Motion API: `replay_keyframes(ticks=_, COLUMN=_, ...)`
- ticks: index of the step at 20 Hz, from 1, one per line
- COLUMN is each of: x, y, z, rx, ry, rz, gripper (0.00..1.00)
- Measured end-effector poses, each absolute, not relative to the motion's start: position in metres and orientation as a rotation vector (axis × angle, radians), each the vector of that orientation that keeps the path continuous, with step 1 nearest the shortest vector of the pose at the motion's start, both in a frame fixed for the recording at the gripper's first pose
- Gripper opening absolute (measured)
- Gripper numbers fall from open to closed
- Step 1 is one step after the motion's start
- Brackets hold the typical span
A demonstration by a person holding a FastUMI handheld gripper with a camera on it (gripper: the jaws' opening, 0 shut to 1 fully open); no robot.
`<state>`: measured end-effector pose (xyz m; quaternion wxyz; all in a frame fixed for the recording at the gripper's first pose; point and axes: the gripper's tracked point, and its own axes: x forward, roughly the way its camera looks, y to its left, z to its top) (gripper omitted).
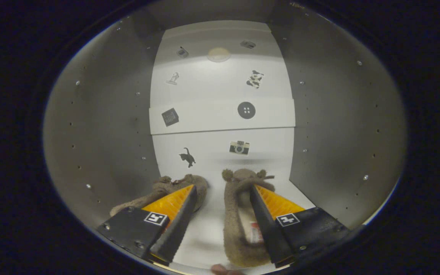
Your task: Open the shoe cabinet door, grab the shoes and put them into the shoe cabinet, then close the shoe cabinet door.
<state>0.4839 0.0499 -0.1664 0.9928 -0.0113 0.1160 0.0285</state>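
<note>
I am looking into the open shoe cabinet (105,126). Two brown fuzzy slippers lie on its white floor, toes toward the back wall. The left slipper (164,186) lies partly under my left finger. The right slipper (235,217) lies beside and under my right finger, its inner sole showing. My gripper (222,188) stands open; the gap between its tips holds only bare cabinet floor (208,229) and the inner edge of the right slipper. Neither finger presses on a slipper.
A white shelf (204,118) crosses the cabinet above the slippers. The white back wall (212,152) carries small stickers. Grey side walls (338,126) with peg holes close in on both sides. A person's fingertip (220,269) shows just behind the fingers.
</note>
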Motion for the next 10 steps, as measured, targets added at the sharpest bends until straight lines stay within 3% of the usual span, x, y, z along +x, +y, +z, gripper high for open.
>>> replay_keyframes(ticks=4, x=0.452, y=0.034, z=-0.150, rx=-0.100, ry=0.168, rz=-0.004, gripper=1.00)
replay_keyframes(ticks=10, x=0.371, y=0.039, z=-0.140, rx=-0.148, ry=0.148, rz=0.050, gripper=1.00)
